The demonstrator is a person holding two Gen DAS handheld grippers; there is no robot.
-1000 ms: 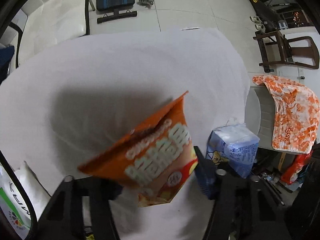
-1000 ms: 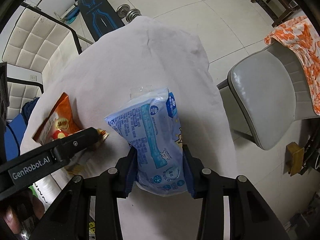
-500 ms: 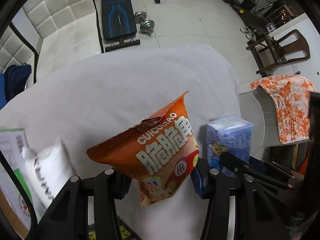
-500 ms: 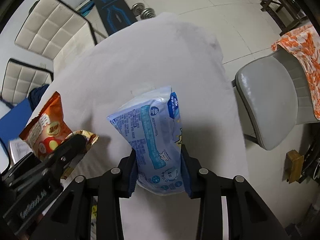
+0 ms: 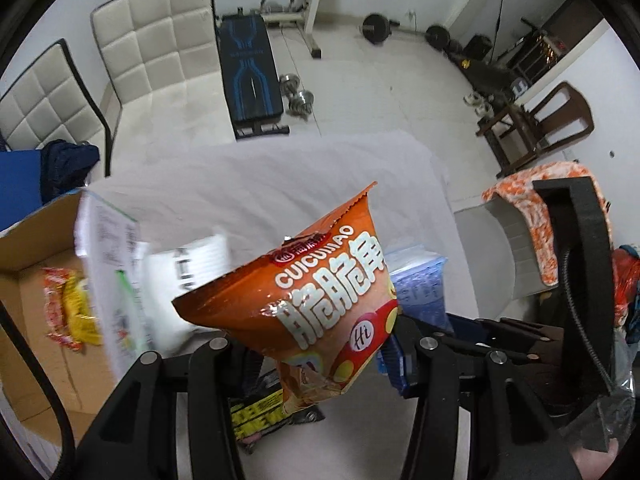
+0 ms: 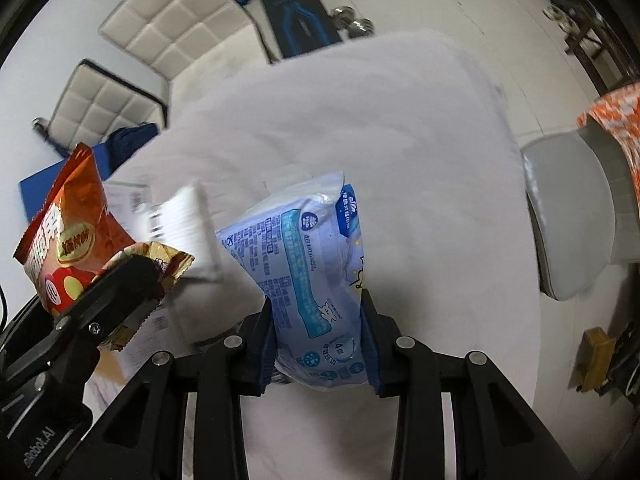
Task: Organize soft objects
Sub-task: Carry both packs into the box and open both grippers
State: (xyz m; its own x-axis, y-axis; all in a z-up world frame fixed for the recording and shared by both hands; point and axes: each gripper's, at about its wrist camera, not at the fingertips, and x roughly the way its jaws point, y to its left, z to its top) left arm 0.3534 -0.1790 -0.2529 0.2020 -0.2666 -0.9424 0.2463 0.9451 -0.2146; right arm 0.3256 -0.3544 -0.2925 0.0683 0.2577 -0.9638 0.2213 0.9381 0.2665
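Observation:
My left gripper (image 5: 316, 350) is shut on an orange snack bag (image 5: 320, 296) and holds it above the white-covered table (image 5: 260, 184). It also shows in the right wrist view (image 6: 68, 236), at the left. My right gripper (image 6: 320, 344) is shut on a light blue soft pack (image 6: 312, 256), held above the table; this pack shows behind the orange bag in the left wrist view (image 5: 420, 284). A white soft pack (image 5: 192, 264) lies on the table to the left.
An open cardboard box (image 5: 36, 320) with a red-yellow packet (image 5: 68, 308) inside stands at the left table edge. A dark packet (image 5: 268, 412) lies under my left gripper. A grey chair (image 6: 568, 216) with an orange cloth (image 6: 612, 120) stands right of the table.
Both grippers have lifted and pulled back with their bags. The left view has swung up and left, bringing the cardboard box and the white pack into view.

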